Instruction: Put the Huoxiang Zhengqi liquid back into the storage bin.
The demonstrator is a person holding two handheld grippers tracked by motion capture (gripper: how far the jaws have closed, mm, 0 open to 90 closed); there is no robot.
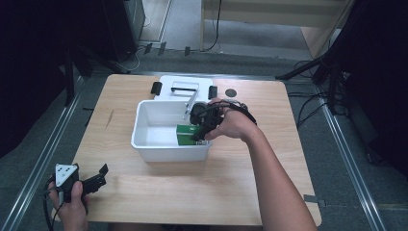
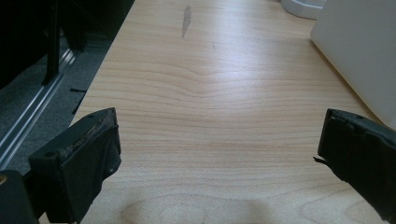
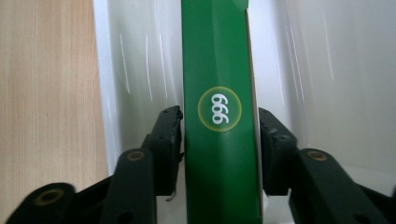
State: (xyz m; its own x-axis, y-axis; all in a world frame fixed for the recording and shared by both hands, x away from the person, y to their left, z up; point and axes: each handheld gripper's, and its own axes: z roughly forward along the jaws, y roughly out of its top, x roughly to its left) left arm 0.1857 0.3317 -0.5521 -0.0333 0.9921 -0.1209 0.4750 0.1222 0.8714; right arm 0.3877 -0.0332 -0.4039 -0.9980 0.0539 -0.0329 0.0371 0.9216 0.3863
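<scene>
Pinching a green cardboard box [image 3: 219, 140] between its two black jaws, the right gripper [image 3: 219, 149] holds the box by its narrow sides, one pad pressed against each long edge. A round yellow-ringed badge reading "999" [image 3: 219, 108] sits on the green face right between the pads. The box stands inside a white rectangular plastic bin [image 3: 116, 84], close to its right-hand wall, with the bin's glossy floor and walls behind it. In the high view the right gripper [image 1: 204, 126] reaches down over the bin's right rim [image 1: 144, 144], the person's right hand [image 1: 231, 122] wrapped around it, and the green box [image 1: 186, 135] shows low in the bin's right end.

The left gripper [image 2: 219, 154] has its jaws spread wide apart, with nothing between them, only bare light wooden tabletop [image 2: 210, 93]. One white wall of the bin [image 2: 359, 51] rises just beyond its right-hand jaw. In the high view the left gripper [image 1: 94, 180] rests near the table's front left corner, held in the person's left hand [image 1: 72, 202], well apart from the bin.

Behind the bin lies a white flat lid [image 1: 185, 86] with black latches at its two ends.
</scene>
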